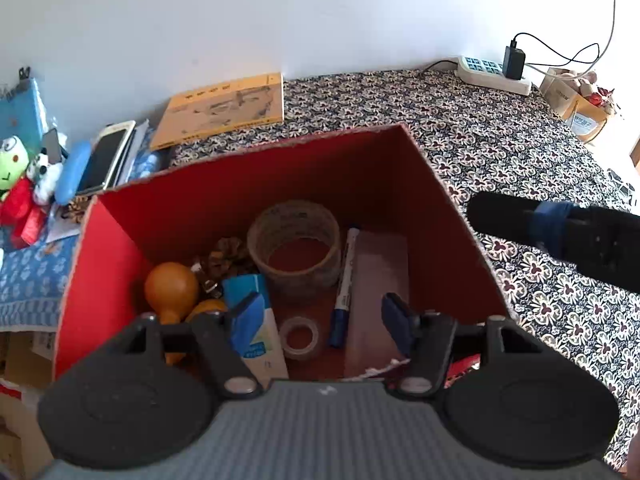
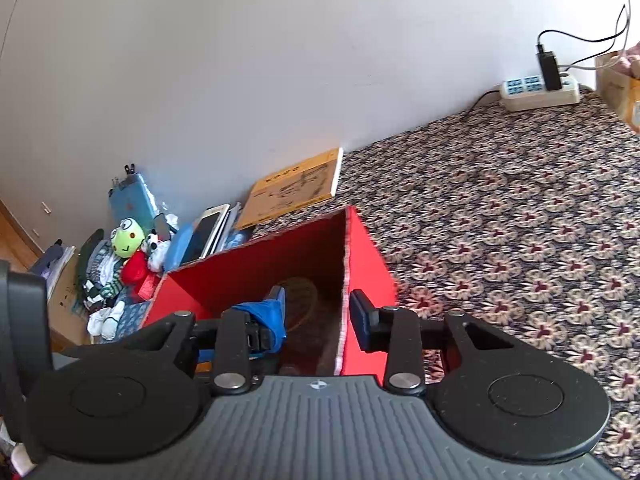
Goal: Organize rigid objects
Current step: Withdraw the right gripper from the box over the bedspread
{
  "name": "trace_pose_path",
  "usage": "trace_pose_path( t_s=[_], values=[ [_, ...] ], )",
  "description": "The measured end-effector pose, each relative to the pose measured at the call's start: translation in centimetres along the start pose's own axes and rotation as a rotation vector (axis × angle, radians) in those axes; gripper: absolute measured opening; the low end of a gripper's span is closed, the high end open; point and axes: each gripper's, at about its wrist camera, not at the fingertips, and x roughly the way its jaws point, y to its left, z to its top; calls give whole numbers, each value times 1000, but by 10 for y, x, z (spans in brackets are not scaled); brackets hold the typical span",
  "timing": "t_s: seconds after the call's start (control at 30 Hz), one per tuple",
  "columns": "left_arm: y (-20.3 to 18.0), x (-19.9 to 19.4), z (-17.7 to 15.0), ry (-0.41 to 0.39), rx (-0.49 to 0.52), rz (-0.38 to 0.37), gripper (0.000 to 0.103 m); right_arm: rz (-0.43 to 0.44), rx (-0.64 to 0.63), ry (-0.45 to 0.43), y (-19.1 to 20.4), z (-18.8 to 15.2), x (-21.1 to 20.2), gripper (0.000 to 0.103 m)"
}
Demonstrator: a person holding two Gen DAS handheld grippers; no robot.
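An open red cardboard box stands on the patterned cloth. Inside lie a big brown tape roll, a small clear tape roll, a blue marker, a clear plastic case, an orange gourd and a blue-and-white carton. My left gripper hovers open over the box's inside, with nothing between its pads. My right gripper is open at the box's right wall; the wall's edge stands between its fingers, unpinched. In the left wrist view the right gripper's black body is just right of the box.
A yellow book lies by the wall behind the box. Left of it are a phone and plush toys. A power strip with a charger and a small carton sit far right. Patterned cloth stretches to the right.
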Motion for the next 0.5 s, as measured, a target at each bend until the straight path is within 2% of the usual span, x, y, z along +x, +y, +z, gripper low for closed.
trace_pose_path(
  t_s=[0.3,0.5],
  values=[
    [-31,-23,-2,-27,-8,47,66,-51,-6,15,-29,0,-26,20],
    [-60,-33,-4,-43,2,40,66,-81,1,24,-53,0,-43,20]
  ],
)
